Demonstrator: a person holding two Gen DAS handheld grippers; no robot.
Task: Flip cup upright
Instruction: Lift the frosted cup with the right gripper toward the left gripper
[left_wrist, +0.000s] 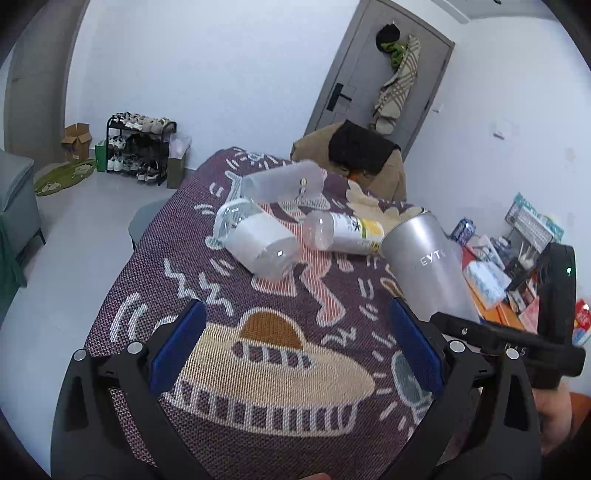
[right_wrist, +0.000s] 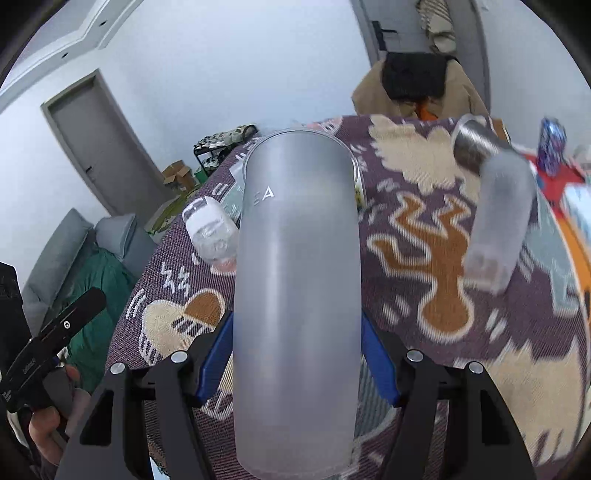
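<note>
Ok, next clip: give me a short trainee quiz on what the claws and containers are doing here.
1. True or false: the left claw is shut on a bottle.
2. Which claw grips the cup: A left, B right?
3. Fill in: the yellow-label bottle is ____ on the cloth (lying or standing).

Key: 1 false, it is open and empty. 2 B, the right claw. 3 lying.

A table under a patterned cloth (left_wrist: 266, 369) carries two toppled bottles (left_wrist: 258, 243) and a frosted cup (left_wrist: 282, 182).
</note>
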